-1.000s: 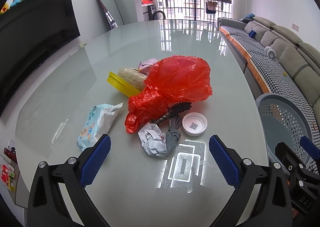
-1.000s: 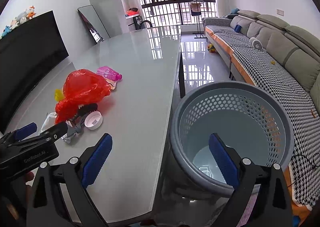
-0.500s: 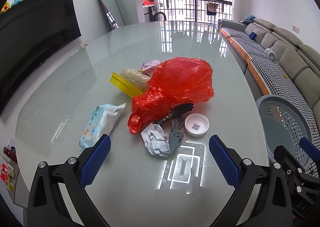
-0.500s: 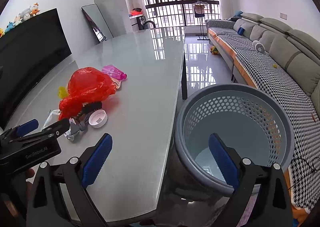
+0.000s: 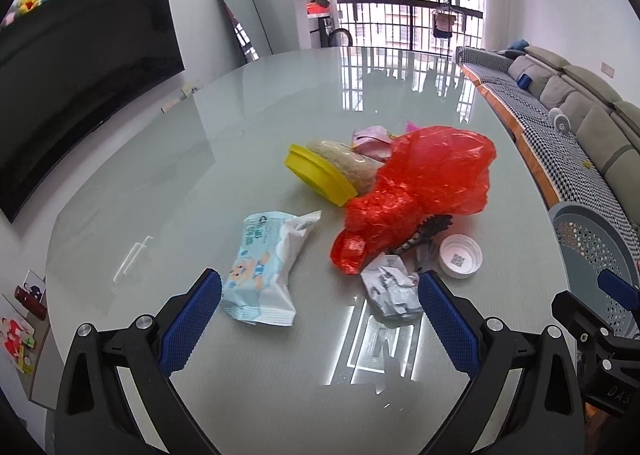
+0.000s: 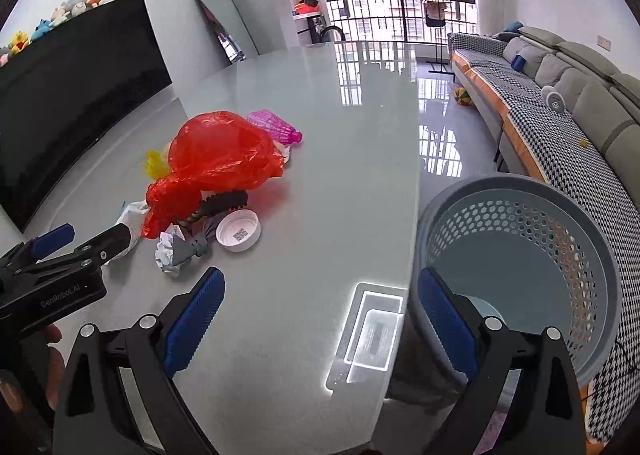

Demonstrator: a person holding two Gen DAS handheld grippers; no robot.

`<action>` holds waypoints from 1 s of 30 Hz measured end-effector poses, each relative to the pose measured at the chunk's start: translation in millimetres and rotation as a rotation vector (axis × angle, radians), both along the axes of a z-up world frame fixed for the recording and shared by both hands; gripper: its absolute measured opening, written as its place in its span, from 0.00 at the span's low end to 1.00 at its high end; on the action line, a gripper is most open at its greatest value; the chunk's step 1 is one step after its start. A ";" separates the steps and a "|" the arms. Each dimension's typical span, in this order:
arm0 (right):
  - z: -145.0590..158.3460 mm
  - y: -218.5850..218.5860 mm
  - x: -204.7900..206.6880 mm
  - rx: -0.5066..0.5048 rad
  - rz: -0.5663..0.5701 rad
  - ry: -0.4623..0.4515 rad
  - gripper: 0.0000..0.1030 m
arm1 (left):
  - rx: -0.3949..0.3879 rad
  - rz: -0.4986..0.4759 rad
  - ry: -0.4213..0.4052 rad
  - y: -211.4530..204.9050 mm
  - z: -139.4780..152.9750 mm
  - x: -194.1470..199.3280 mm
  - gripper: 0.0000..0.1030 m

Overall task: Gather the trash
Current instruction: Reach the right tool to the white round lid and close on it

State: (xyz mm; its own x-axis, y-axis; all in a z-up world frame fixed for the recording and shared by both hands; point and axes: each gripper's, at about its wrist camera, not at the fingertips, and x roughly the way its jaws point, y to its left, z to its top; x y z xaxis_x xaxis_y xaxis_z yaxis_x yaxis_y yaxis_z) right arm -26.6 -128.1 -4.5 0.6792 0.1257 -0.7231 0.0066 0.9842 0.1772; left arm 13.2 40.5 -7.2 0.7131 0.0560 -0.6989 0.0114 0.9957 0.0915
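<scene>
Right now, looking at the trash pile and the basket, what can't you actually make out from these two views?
- What is inside the red plastic bag: both views, its crumpled film hides it.
- The pink item behind the bag: mostly covered in the left wrist view.
- The dark comb-like piece: its far end runs under the bag.
- The basket floor: right wrist view, the near wall and gripper finger block part.
- The white cap's printed code: too small to read.

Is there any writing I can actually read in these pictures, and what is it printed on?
"GenRobot.AI": on the black body of the left gripper, seen from the right wrist camera.
"DAS": partial letters on the right gripper, cut off at the picture edge.
White cap: a square code, no readable words.
Wipes packet: blue print, too blurred to read.
Crumpled paper: print too small to read.
</scene>
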 end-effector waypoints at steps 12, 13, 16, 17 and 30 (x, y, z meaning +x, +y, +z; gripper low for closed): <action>-17.1 42.9 63.6 -0.059 0.129 0.118 0.90 | -0.013 0.109 0.052 61.8 -15.1 14.7 0.94; -20.3 45.8 69.3 -0.064 0.132 0.131 0.90 | -0.010 0.114 0.057 65.1 -16.1 14.7 0.94; -26.7 53.1 79.0 -0.088 0.144 0.166 0.90 | -0.016 0.120 0.075 74.5 -20.1 19.2 0.94; -28.7 55.2 80.9 -0.100 0.146 0.172 0.90 | -0.021 0.122 0.079 77.0 -21.1 20.4 0.94; -38.2 78.2 103.4 -0.170 0.172 0.183 0.85 | -0.064 0.110 0.089 86.9 -22.9 23.4 0.94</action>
